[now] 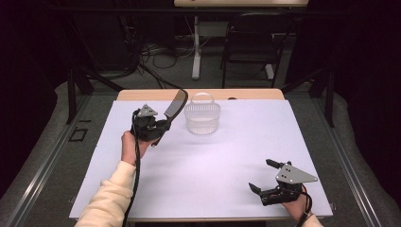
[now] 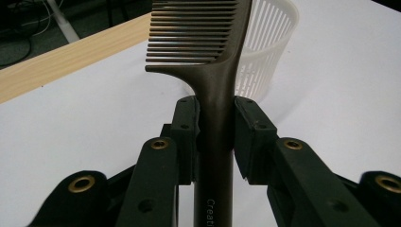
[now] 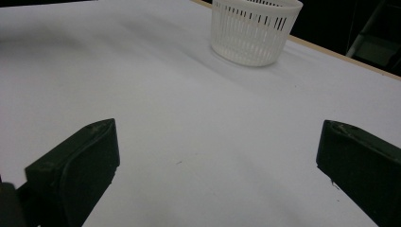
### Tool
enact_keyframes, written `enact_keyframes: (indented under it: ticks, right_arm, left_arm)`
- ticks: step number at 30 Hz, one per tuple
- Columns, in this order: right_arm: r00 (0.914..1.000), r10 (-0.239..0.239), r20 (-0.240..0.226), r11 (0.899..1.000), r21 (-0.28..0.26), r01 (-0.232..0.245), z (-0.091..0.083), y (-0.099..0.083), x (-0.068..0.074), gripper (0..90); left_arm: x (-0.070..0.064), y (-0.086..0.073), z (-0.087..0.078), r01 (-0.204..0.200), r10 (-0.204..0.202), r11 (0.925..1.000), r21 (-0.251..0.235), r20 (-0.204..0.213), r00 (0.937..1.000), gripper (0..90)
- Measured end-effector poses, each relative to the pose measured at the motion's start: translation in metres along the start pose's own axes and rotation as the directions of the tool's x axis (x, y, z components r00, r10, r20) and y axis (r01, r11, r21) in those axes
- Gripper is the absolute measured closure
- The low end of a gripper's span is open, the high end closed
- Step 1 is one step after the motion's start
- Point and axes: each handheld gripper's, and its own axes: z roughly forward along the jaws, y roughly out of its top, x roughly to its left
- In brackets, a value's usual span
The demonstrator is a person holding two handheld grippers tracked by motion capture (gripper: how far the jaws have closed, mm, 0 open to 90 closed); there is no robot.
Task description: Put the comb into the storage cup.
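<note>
The left claw [image 1: 163, 126] is clamped on the handle of a dark comb [image 2: 215, 85], lifted just left of the white slatted basket [image 1: 202, 119] at the far desk [image 1: 236, 156]. The carry looks nearly done; next, swing right and release over the rim. The right claw [image 1: 263, 176] rests wide, near right.
</note>
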Motion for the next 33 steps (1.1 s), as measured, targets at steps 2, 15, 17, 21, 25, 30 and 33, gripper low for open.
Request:
enact_keyframes:
  ticks: [2,15,17,21,25,30,33]
  right_arm:
    - [1.0000,0.001,0.000,1.000,0.001,-0.001,0.000,0.000,0.000,0.0]
    - [1.0000,0.001,0.000,1.000,0.001,-0.001,0.000,0.000,0.000,0.0]
    - [1.0000,0.002,0.000,1.000,0.002,-0.002,0.000,0.000,0.000,0.0]
    - [1.0000,0.003,0.001,1.000,0.001,-0.003,0.000,0.000,0.000,0.0]
    - [1.0000,0.002,0.001,1.000,0.002,-0.002,0.000,0.000,0.000,0.0]
    - [1.0000,0.004,0.000,1.000,0.002,-0.004,0.000,0.000,0.000,0.0]
    - [1.0000,0.004,0.000,1.000,0.002,-0.004,0.000,0.000,0.000,0.0]
  left_arm:
    - [0.000,0.002,0.000,0.000,0.000,1.0000,-0.003,0.003,1.0000,71.4]
    - [-0.002,0.014,0.003,-0.020,0.020,0.9997,-0.017,0.007,0.9998,71.4]
    - [-0.002,0.015,0.004,-0.022,0.022,0.9996,-0.021,0.007,0.9997,71.4]
    - [-0.002,0.016,0.004,-0.023,0.023,0.9995,-0.021,0.008,0.9997,71.4]
    - [-0.002,0.018,0.004,-0.026,0.026,0.9993,-0.025,0.009,0.9996,71.4]
    - [-0.002,0.021,0.005,-0.031,0.031,0.9992,-0.027,0.014,0.9994,71.4]
    - [-0.003,0.024,0.006,-0.033,0.034,0.9990,-0.030,0.016,0.9993,71.4]
